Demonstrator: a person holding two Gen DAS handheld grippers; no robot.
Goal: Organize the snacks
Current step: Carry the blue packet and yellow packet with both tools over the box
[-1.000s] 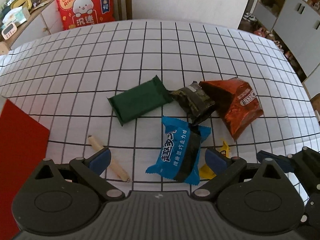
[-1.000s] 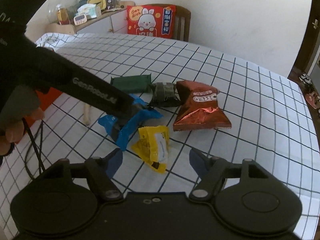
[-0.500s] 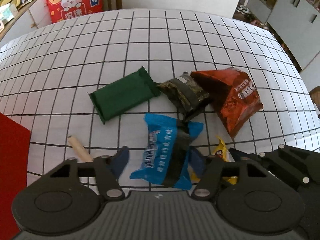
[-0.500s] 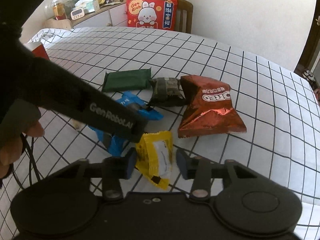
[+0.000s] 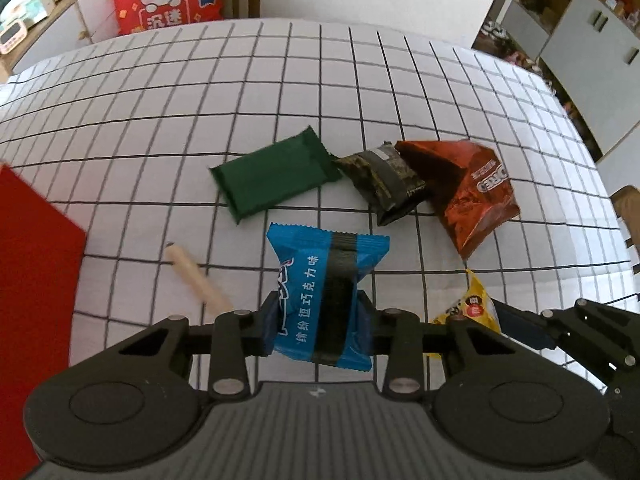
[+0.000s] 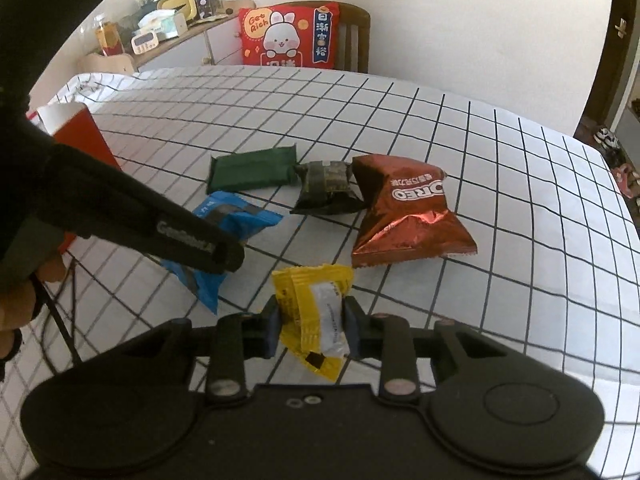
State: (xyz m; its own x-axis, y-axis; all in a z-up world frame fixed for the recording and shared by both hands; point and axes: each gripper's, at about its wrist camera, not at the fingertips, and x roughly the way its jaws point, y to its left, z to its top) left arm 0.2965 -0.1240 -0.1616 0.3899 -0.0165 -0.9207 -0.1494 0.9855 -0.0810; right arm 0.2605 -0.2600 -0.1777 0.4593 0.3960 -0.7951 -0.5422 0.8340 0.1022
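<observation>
Left gripper (image 5: 318, 330) clamped on blue packet (image 5: 326, 296); right gripper (image 6: 310, 326) clamped on yellow packet (image 6: 316, 314). Beyond blue packet: green bar (image 5: 276, 174), dark pouch (image 5: 382, 182), red Oreo bag (image 5: 468, 190). Beside it, a beige stick (image 5: 196, 278). Underneath, checked tablecloth (image 5: 280, 80); behind, rabbit cushion (image 6: 290, 36).

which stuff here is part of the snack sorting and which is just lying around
Part of the job:
blue snack packet, held in the left tool
yellow snack packet, held in the right tool
green packet
dark packet
Oreo bag
red box

Just lying about:
rabbit cushion
small clock
wooden stick
</observation>
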